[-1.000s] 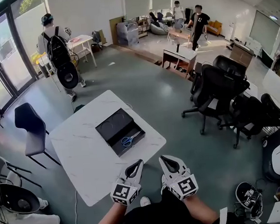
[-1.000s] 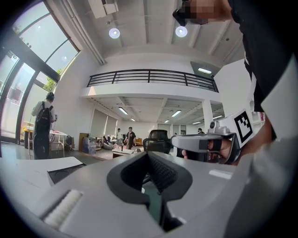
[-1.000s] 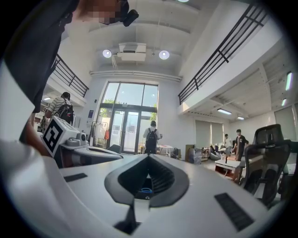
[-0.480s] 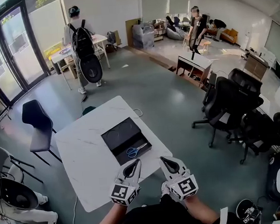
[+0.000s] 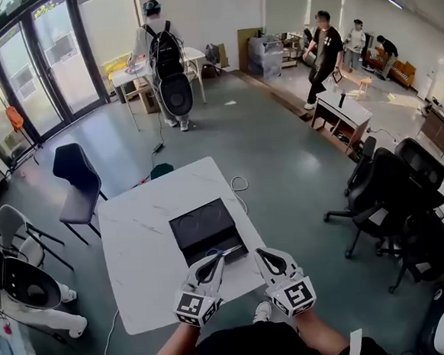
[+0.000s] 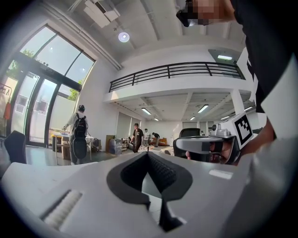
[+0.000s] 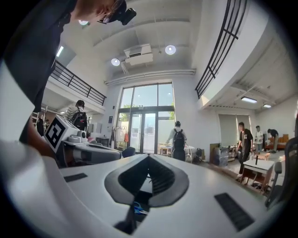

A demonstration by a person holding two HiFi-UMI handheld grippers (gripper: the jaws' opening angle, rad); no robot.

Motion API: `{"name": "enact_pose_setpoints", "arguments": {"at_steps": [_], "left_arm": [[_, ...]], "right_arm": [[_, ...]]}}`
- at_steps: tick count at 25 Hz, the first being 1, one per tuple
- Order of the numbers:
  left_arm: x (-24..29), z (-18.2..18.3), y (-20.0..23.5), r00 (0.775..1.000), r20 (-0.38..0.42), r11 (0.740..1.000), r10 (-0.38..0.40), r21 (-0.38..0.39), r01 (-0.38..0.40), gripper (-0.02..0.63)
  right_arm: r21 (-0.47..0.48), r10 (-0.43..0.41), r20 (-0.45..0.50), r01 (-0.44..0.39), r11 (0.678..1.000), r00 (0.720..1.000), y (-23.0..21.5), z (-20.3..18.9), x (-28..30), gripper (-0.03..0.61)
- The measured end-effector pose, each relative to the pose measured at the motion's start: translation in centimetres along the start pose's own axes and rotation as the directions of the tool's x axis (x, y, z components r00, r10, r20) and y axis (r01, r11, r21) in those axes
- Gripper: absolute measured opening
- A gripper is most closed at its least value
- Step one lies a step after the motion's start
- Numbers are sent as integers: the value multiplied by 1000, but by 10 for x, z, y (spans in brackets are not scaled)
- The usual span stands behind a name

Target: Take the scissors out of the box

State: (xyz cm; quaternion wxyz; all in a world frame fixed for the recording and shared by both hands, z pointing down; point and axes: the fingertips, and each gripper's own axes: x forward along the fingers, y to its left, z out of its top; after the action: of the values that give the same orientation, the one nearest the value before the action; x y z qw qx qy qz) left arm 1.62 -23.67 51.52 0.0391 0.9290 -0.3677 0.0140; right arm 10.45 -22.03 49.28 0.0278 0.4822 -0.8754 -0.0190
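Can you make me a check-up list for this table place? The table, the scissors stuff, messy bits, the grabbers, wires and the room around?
Surface: white table, mostly bare.
Job's things: black box lies open on the table; blue-handled scissors inside it, at the end nearest the person.
Clutter: nothing seen.
Grippers: left gripper and right gripper both shut, empty, side by side by the table's near edge.
Cables: white cable looped on the floor beside the table.
Surroundings: person with backpack, dark chair, office chairs, glass doors.

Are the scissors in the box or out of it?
In: the head view shows the scissors lying inside the open box, at its near end.
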Motion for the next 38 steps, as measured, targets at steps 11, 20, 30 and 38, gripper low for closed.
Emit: {"name": "enact_pose_setpoints", "arguments": {"at_steps": [11,20,30,38], "left_arm": [[22,-14,14,979,-78,982,188,14,-188,9],[22,-37,24,962,-169,976,215,11,-216,9],[27,-59,62,966,-209,988,152,68,-140,9],[38,-93,86,935,-338,991,104,112,-70,9]], "right_arm": [[31,184,6,-184,982,983,-40,-15,25,6],[55,224,-14,-223,973,974,-47,-28,41,6],[21,198,-52,-197,980,979,-50,-29,77,6],[-21,227,-104,-230,973,968,-35,-40,96,6]]}}
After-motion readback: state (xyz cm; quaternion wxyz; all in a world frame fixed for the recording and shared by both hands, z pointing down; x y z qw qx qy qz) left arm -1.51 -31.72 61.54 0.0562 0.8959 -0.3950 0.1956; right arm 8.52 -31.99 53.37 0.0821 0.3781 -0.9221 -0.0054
